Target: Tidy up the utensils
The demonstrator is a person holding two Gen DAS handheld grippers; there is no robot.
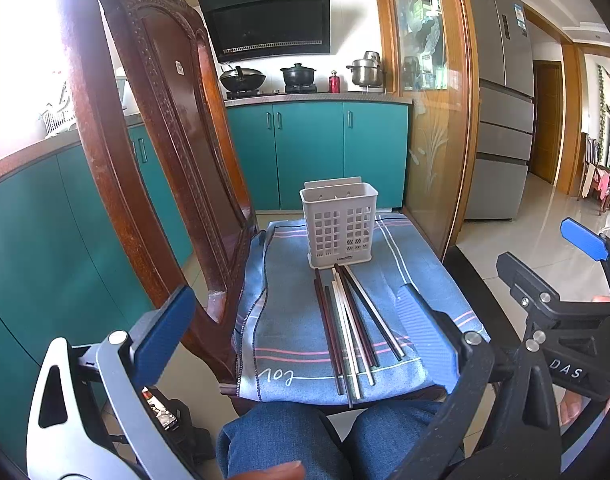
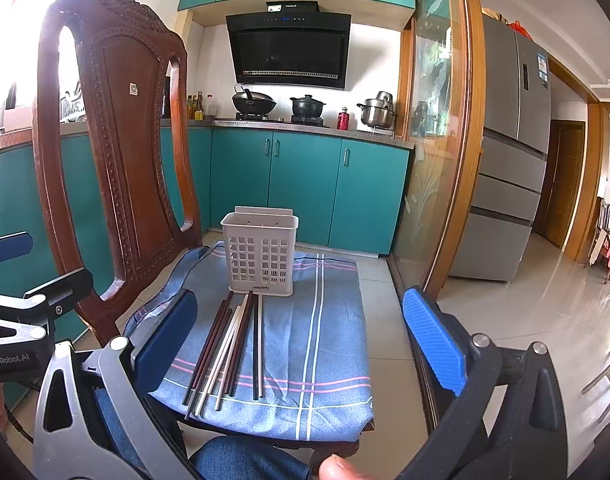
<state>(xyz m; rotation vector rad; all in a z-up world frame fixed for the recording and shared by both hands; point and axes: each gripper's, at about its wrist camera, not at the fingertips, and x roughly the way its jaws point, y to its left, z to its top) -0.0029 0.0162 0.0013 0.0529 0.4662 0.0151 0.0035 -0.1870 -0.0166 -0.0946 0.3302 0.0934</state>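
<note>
A white perforated utensil holder (image 1: pixel 339 226) (image 2: pixel 260 255) stands upright at the far end of a blue striped cloth (image 1: pixel 289 332) (image 2: pixel 329 344) on a wooden chair seat. Several chopsticks (image 1: pixel 351 328) (image 2: pixel 229 348), dark brown, black and white, lie side by side on the cloth in front of the holder. My left gripper (image 1: pixel 297 328) is open and empty, held above the near end of the chopsticks. My right gripper (image 2: pixel 301 336) is open and empty, just right of the chopsticks. It also shows at the right of the left wrist view (image 1: pixel 577 276).
The carved wooden chair back (image 1: pixel 153 152) (image 2: pixel 117 152) rises on the left of the seat. Teal cabinets (image 2: pixel 305 184) and a stove with pots stand behind. A glass sliding door (image 2: pixel 437 152) and a fridge (image 2: pixel 509 152) are at the right. My jeans-clad knees (image 1: pixel 305 436) are below.
</note>
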